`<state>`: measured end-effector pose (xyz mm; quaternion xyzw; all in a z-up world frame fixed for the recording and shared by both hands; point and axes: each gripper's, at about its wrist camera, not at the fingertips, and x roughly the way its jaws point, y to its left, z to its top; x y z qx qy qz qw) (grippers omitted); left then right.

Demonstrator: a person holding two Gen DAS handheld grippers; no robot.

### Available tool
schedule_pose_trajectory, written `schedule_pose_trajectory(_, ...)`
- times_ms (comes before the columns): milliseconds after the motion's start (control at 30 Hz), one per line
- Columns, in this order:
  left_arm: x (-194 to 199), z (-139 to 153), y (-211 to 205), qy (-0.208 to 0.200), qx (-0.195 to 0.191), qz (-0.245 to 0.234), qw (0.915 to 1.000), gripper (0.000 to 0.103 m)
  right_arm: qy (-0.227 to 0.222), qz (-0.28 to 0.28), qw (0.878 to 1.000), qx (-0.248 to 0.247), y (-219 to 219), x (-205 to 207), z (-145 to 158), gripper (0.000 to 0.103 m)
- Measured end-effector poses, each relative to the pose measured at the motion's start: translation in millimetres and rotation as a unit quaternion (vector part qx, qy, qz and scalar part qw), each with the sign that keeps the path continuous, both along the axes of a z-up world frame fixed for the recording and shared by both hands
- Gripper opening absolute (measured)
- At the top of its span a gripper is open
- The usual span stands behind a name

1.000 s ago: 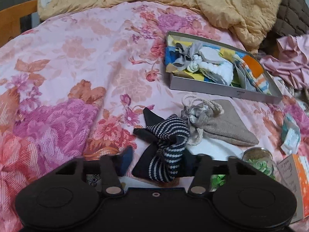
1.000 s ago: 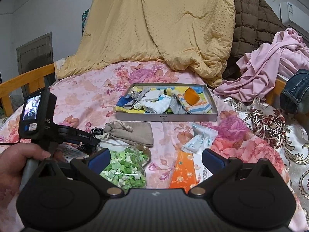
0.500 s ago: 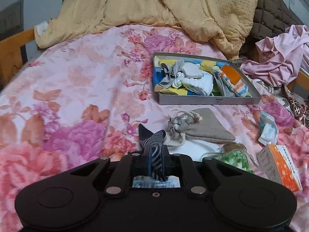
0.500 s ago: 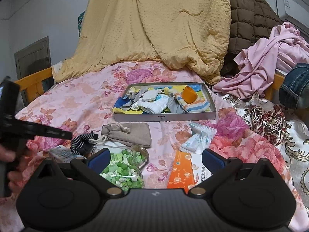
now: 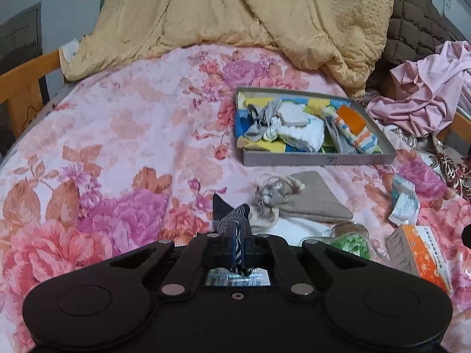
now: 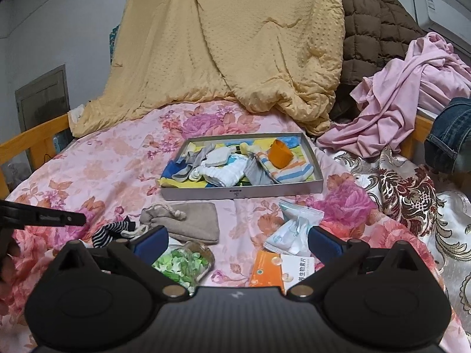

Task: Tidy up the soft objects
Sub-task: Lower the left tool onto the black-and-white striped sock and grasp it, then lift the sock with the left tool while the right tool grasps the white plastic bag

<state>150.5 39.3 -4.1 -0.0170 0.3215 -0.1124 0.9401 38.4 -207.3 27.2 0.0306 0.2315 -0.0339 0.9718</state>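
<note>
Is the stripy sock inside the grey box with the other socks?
No, the dark blue-and-white striped sock is pinched in the left claw, well short of the shallow grey box.

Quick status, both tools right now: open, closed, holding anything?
Left tool: closed on the striped sock.
Right tool: open, holding nothing.

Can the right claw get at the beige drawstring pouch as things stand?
Probably yes: the right claw is open and empty, and the beige drawstring pouch lies uncovered just ahead. Only the jar of green bits sits between them.
</note>
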Motion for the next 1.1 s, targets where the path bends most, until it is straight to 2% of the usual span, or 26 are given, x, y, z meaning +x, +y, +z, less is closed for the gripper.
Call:
schedule_pose_trajectory(233,-17,17,18,-0.031,-0.019,0.014,0.9992,0.000,0.003,-0.003,1.000,0.000,-2,5,-1,0.103)
schedule_pose_trajectory(300,-18,15,21,-0.031,-0.012,0.011,0.9994,0.000,0.005,-0.004,1.000,0.000,-2,7,-2,0.103)
schedule_pose_trajectory(333,-17,12,19,-0.029,-0.004,0.002,0.9996,0.005,0.005,-0.005,1.000,0.003,-2,8,-2,0.103)
schedule_pose_trajectory(367,-14,9,16,-0.021,0.003,-0.005,0.9998,0.021,0.005,-0.006,1.000,0.007,-2,9,-2,0.103)
schedule_pose_trajectory(400,-11,6,13,-0.016,0.009,-0.008,0.9998,0.029,0.006,-0.006,1.000,0.009,-1,9,-2,0.103)
schedule_pose_trajectory(433,-7,2,9,-0.018,0.018,-0.005,0.9997,0.047,0.006,-0.006,1.000,0.009,-1,10,-2,0.103)
schedule_pose_trajectory(467,-4,-2,6,-0.020,0.026,-0.006,0.9994,0.060,0.006,-0.004,1.000,0.009,1,9,-2,0.103)
schedule_pose_trajectory(500,0,-6,2,-0.023,0.034,-0.010,0.9991,0.061,0.006,-0.002,1.000,0.007,2,9,-2,0.103)
schedule_pose_trajectory(600,18,-21,-10,-0.001,0.036,-0.027,0.9990,0.060,0.005,0.001,1.000,0.002,3,9,-1,0.103)
schedule_pose_trajectory(667,35,-35,-15,0.036,0.033,-0.026,0.9985,0.054,0.005,-0.001,1.000,0.004,2,9,0,0.103)
schedule_pose_trajectory(767,53,-54,-16,0.073,0.035,-0.013,0.9966,0.050,0.004,-0.004,1.000,0.004,-1,11,2,0.103)
schedule_pose_trajectory(800,56,-60,-14,0.083,0.031,-0.010,0.9960,0.046,0.005,-0.004,1.000,0.004,-3,12,2,0.103)
schedule_pose_trajectory(833,59,-64,-12,0.087,0.025,-0.012,0.9958,0.018,0.005,-0.005,1.000,0.005,-4,14,2,0.103)
schedule_pose_trajectory(867,61,-66,-10,0.093,0.018,-0.018,0.9954,0.003,0.006,-0.006,1.000,0.006,-6,17,2,0.103)
schedule_pose_trajectory(900,60,-63,-5,0.090,0.005,-0.011,0.9959,0.003,0.006,-0.006,1.000,0.005,-8,21,1,0.103)
schedule_pose_trajectory(1000,42,-36,13,0.046,-0.029,0.007,0.9985,0.003,0.011,-0.010,1.000,-0.013,-14,39,-5,0.103)
schedule_pose_trajectory(1100,16,-6,32,0.015,-0.058,0.023,0.9979,0.003,0.047,-0.024,0.999,-0.007,-27,72,-22,0.103)
